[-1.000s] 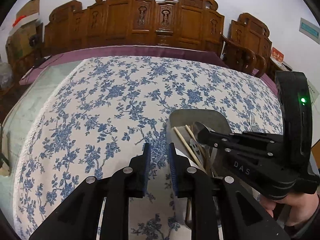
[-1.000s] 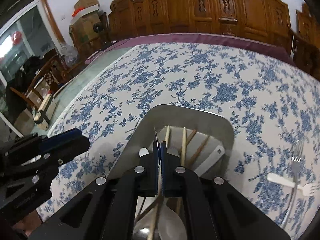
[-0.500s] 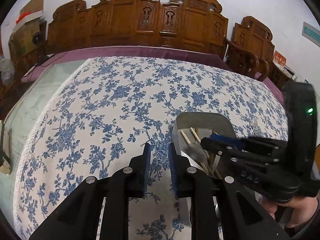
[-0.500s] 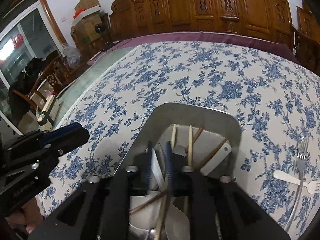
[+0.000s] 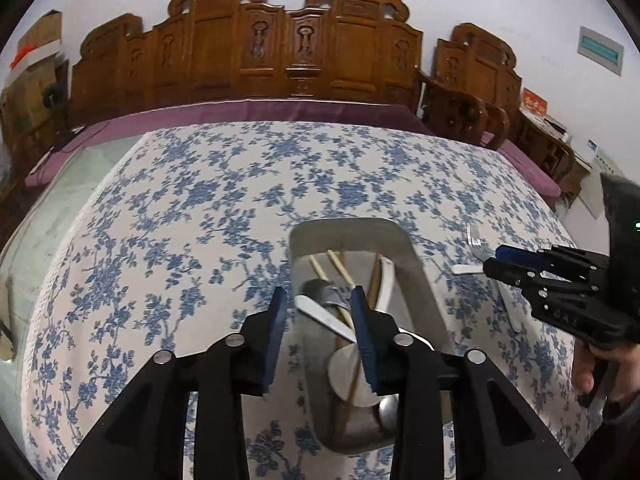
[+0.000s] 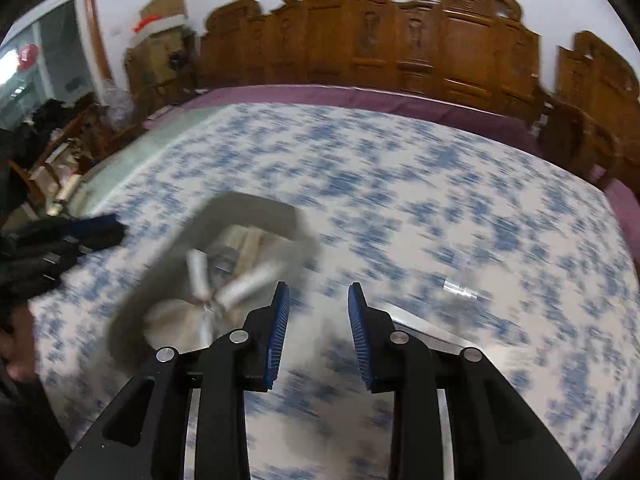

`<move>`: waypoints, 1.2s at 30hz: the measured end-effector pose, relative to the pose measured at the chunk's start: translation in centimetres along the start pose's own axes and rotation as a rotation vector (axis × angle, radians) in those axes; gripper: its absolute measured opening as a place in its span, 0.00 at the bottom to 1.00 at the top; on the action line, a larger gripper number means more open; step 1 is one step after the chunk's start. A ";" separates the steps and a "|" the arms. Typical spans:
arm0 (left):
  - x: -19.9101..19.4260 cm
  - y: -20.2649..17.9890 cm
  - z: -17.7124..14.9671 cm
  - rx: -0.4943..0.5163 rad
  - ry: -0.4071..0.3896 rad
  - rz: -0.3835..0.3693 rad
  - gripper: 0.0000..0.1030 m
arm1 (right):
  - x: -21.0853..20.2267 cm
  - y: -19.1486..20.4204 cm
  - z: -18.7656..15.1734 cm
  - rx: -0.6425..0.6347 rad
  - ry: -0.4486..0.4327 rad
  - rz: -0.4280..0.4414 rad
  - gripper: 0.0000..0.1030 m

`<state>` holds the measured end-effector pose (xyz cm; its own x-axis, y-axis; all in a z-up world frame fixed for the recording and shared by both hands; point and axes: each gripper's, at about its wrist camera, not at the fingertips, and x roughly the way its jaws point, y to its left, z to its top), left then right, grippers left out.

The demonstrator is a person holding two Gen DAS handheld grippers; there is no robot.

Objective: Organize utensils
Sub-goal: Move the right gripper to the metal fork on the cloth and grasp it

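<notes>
A metal tray (image 5: 416, 276) on the blue floral tablecloth holds wooden chopsticks (image 5: 340, 266), white plastic utensils (image 5: 324, 316) and metal spoons (image 5: 388, 408). My left gripper (image 5: 318, 320) is open, its fingers over the tray's near left part. My right gripper (image 6: 316, 320) is open and empty over the cloth, right of the blurred tray (image 6: 256, 212). It also shows in the left wrist view (image 5: 504, 262). A metal fork (image 5: 474, 240) and a white plastic utensil (image 5: 466, 269) lie on the cloth right of the tray.
Carved wooden chairs (image 5: 288, 52) line the far side of the table. A purple cloth edge (image 5: 260, 114) runs along the back. Cardboard boxes (image 6: 160, 12) and clutter stand at the far left. The right wrist view is motion-blurred.
My right gripper opened, let go of a utensil into the tray and swung right. My left gripper opened and moved right over the tray.
</notes>
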<state>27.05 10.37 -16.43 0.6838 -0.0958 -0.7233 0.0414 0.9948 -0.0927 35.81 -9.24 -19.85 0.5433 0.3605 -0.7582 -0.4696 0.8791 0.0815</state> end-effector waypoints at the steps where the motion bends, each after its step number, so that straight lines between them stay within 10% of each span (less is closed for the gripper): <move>1: 0.0 -0.3 0.0 0.004 0.000 -0.003 0.35 | 0.1 -1.2 -0.5 0.013 0.013 -0.020 0.32; 15: 0.2 -3.6 -0.9 0.052 -0.003 -0.034 0.82 | 3.7 -6.9 -4.5 0.106 0.141 -0.115 0.32; 29: 0.8 -5.9 -1.9 0.095 0.022 -0.037 0.84 | 5.3 -6.5 -3.9 0.055 0.178 -0.171 0.32; 32: 0.5 -6.3 -2.0 0.102 0.016 -0.042 0.84 | 5.3 -6.3 -4.0 0.051 0.189 -0.158 0.12; 36: 0.2 -7.4 -2.3 0.122 0.014 -0.048 0.84 | 4.7 -6.2 -4.5 0.041 0.188 -0.141 0.09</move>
<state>25.25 2.90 -17.44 0.6690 -0.1431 -0.7293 0.1628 0.9857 -0.0441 38.15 -14.40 -26.77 0.4603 0.1724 -0.8709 -0.3676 0.9299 -0.0103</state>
